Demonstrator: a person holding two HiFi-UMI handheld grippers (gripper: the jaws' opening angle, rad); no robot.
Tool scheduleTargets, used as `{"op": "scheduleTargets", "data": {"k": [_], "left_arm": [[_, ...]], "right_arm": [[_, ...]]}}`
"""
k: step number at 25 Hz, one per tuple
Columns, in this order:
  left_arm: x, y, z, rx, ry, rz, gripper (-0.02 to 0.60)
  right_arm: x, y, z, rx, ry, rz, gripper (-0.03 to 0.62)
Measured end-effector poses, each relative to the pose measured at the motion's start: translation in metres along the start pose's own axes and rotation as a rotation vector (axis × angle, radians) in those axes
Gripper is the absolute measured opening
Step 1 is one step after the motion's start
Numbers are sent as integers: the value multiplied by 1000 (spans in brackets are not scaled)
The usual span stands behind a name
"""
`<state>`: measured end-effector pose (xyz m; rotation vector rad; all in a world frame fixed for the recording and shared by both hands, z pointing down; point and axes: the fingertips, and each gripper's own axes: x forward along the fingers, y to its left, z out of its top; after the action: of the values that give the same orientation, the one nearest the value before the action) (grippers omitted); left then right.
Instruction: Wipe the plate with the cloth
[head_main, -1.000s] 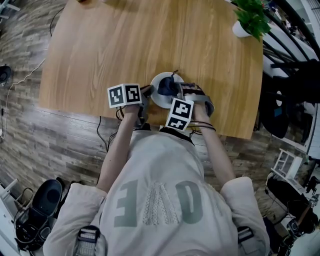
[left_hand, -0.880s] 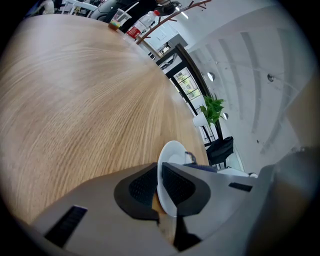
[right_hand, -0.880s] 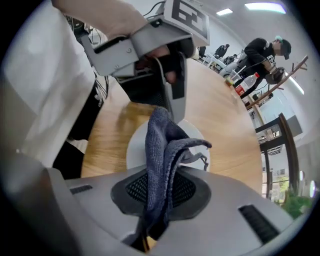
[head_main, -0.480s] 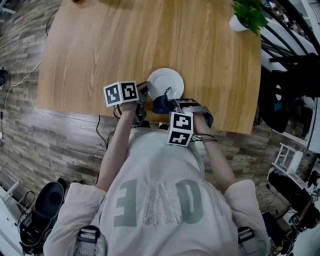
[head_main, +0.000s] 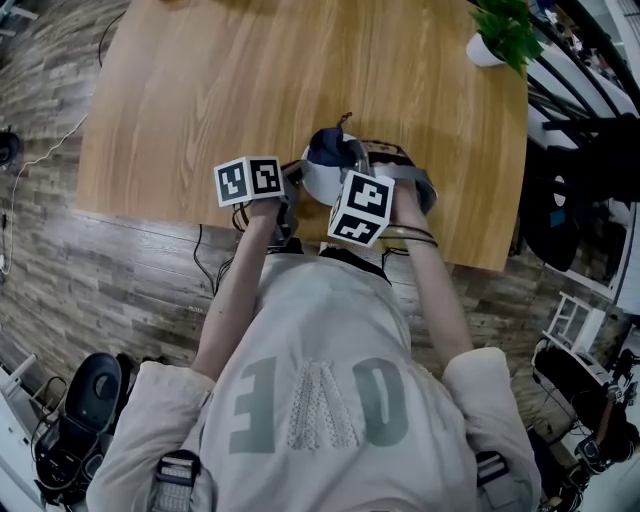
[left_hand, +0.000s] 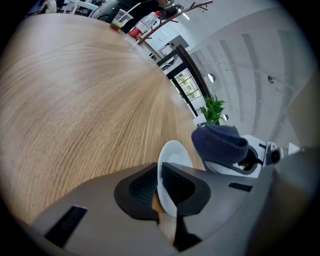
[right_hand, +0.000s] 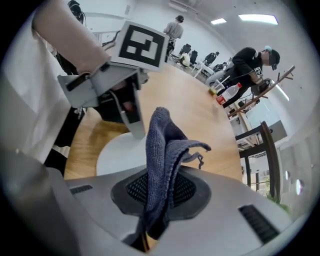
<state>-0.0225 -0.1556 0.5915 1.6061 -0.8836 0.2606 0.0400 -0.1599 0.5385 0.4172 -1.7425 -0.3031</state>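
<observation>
A small white plate (head_main: 318, 186) lies near the front edge of the wooden table (head_main: 250, 80). My left gripper (left_hand: 159, 186) is shut on the plate's (left_hand: 175, 160) near rim and holds it from the left. My right gripper (right_hand: 159, 192) is shut on a dark blue cloth (right_hand: 165, 150), which stands up bunched between the jaws. In the head view the cloth (head_main: 328, 147) hangs over the far part of the plate, with the right gripper (head_main: 345, 165) above it. The right gripper view shows the plate (right_hand: 120, 152) below the cloth.
A potted green plant (head_main: 500, 35) in a white pot stands at the table's far right corner. Bottles and a cup (left_hand: 131, 25) sit at the table's far end. Dark chairs (head_main: 585, 150) stand to the right of the table, and people in the background.
My right gripper has swung the cloth from the plate's near edge to its far side and risen. The left gripper has kept its hold on the plate.
</observation>
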Motion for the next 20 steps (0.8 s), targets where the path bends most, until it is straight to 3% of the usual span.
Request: {"op": "scheduleTargets", "data": {"k": [6,14,20], "left_arm": [[3,-1,-2,0,0,-6,35],[2,-3,-5,4,-1,-9,35],[2,-2,-4,1,2,-8,35]], "right_arm": [[36,-18,3,-17,31,-11,57],[47,11,1,-29,49,9,57],[38,46,5,-69,32,101,57]]}}
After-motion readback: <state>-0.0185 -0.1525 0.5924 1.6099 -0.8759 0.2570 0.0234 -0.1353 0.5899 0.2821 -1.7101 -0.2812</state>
